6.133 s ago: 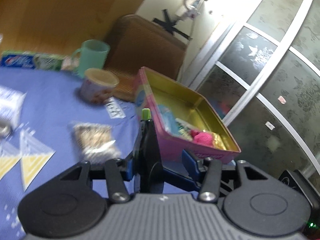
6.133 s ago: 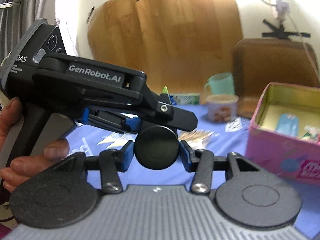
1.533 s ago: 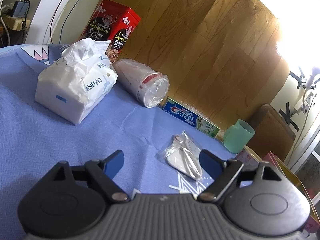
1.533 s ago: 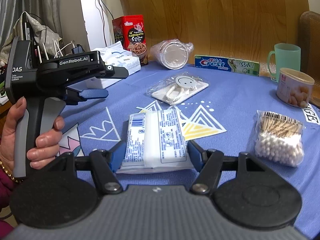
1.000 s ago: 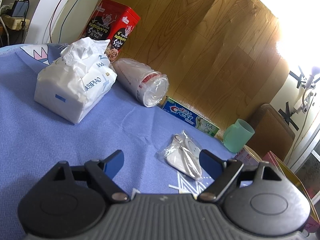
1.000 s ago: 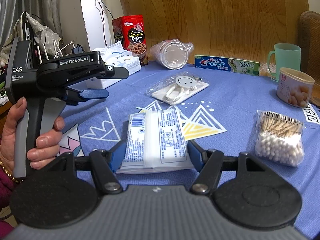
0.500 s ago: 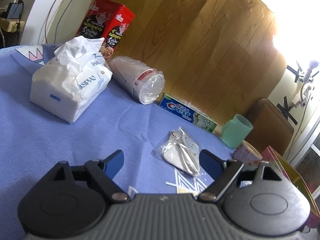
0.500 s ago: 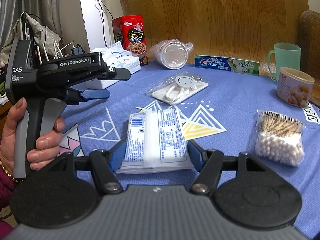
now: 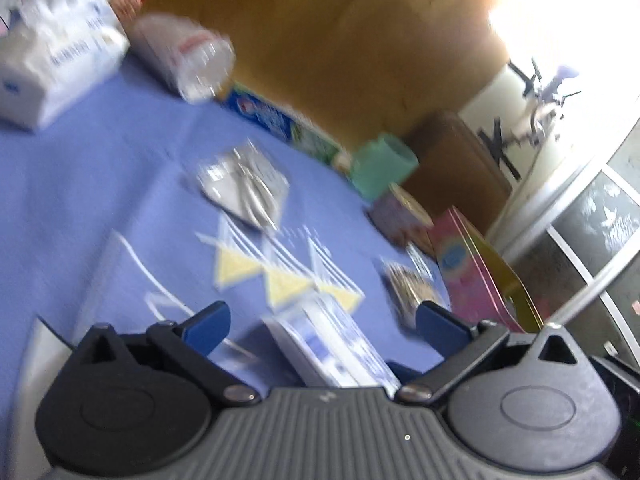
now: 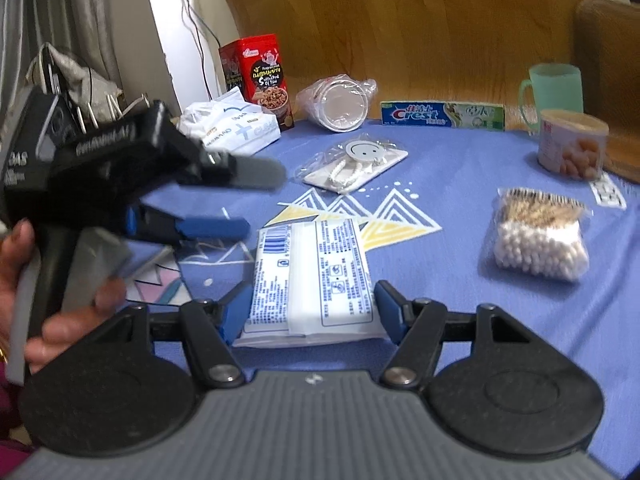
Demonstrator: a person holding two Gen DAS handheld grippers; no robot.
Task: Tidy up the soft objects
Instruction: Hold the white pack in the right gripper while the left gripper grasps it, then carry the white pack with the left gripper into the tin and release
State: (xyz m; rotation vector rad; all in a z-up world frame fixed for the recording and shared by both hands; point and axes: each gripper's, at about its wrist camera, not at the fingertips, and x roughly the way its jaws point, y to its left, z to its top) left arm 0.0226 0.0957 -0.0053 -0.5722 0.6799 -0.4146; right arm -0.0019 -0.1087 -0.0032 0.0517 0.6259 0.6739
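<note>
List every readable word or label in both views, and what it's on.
"Crest": toothpaste box; its other print is too small.
"DAS", partly cut off: left gripper body; its side lettering is motion-blurred.
Red tin: lettering too small to read.
Tissue pack between the right gripper fingers: fine print, barcode, unreadable.
Left wrist view: all blurred.

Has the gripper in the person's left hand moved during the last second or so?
Yes. In the right wrist view, the left gripper has swung rightward, its fingers now reaching toward the white packet; before, they ended farther left, short of it.
</note>
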